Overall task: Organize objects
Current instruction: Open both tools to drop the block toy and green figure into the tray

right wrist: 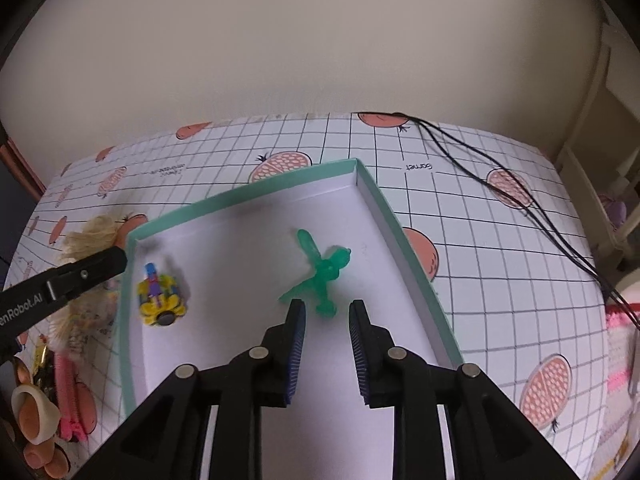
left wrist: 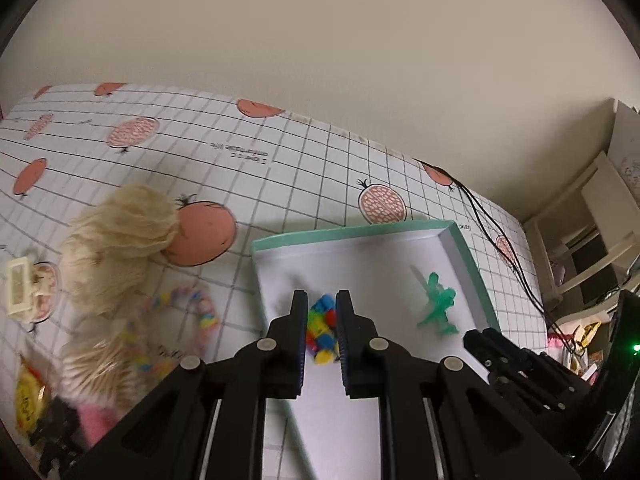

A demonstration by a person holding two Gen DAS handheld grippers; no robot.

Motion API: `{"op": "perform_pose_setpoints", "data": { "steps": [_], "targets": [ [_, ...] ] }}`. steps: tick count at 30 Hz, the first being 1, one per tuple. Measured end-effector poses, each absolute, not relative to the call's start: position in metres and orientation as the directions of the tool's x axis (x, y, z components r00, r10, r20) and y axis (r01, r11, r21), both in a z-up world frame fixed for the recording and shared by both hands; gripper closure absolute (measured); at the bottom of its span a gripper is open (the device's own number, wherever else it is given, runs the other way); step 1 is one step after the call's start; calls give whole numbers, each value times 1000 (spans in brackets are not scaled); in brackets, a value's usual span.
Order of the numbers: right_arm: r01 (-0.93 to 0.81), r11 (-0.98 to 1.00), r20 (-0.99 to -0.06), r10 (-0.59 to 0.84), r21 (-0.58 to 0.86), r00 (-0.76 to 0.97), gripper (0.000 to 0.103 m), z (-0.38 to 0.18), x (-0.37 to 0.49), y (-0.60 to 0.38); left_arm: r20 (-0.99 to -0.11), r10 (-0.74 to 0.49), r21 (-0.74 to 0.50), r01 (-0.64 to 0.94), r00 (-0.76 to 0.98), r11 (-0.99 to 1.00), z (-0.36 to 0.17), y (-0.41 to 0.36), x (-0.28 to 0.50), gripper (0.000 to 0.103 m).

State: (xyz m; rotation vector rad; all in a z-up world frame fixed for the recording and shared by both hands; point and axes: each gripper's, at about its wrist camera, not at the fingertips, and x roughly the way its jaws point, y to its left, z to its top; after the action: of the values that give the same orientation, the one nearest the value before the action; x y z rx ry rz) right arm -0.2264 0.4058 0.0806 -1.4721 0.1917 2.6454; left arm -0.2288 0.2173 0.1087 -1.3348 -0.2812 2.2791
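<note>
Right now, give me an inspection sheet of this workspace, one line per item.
Surface: tablecloth with a black grid and pink fruit prints.
Job's things: teal-rimmed box with a white floor, holding a green toy figure and a yellow multicoloured toy, lying apart.
Clutter: blond doll, bead bracelet and cream hair clip left of the box; other small items too blurred to name.
Grippers: left gripper open, over the multicoloured toy; right gripper open, just short of the green figure, holding nothing.
Cables: black cables run across the cloth right of the box.
Surroundings: plain wall behind; white shelving at right.
</note>
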Motion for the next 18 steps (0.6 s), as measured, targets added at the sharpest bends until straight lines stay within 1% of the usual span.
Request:
{"op": "perform_pose_setpoints", "data": {
  "steps": [3, 4, 7, 9, 11, 12, 13, 14, 15, 17, 18],
  "targets": [
    [-164, -984, -850, 22, 76, -527, 78, 84, -212, 399, -764, 494, -403, -291, -416, -868, 111, 204, -217, 84],
    [-163, -984, -851, 23, 74, -525, 78, 84, -209, 396, -767, 490, -402, -286, -414, -870, 110, 200, -213, 80],
    [-168, -982, -850, 18, 83, -527, 78, 84, -196, 388, -780, 463, -380, -269, -422, -885, 107, 188, -204, 77],
    [-175, -981, -852, 21, 83, -523, 78, 84, -190, 383, -785, 448, -369, -258, -427, -893, 105, 181, -197, 68],
    [-179, -981, -852, 33, 71, -523, 77, 83, -183, 378, -788, 443, -366, -253, -428, -895, 103, 175, -191, 47],
    [-181, -981, -851, 35, 71, -523, 75, 83, -181, 377, -789, 437, -359, -252, -432, -899, 103, 173, -188, 44],
    [-182, -981, -850, 36, 71, -526, 69, 82, -178, 375, -790, 428, -350, -251, -438, -902, 102, 171, -185, 41],
    [-182, -981, -848, 36, 72, -529, 67, 82, -177, 374, -790, 423, -345, -249, -443, -905, 102, 169, -182, 37],
    [-182, -980, -845, 35, 75, -533, 65, 81, -174, 373, -790, 420, -342, -248, -446, -906, 102, 168, -179, 34],
    [-176, -981, -843, 32, 76, -537, 55, 78, -172, 370, -783, 415, -342, -235, -464, -910, 99, 161, -174, 19],
    [-171, -982, -842, 31, 74, -538, 52, 77, -170, 369, -781, 412, -340, -233, -470, -911, 98, 159, -173, 18]
  ]
}}
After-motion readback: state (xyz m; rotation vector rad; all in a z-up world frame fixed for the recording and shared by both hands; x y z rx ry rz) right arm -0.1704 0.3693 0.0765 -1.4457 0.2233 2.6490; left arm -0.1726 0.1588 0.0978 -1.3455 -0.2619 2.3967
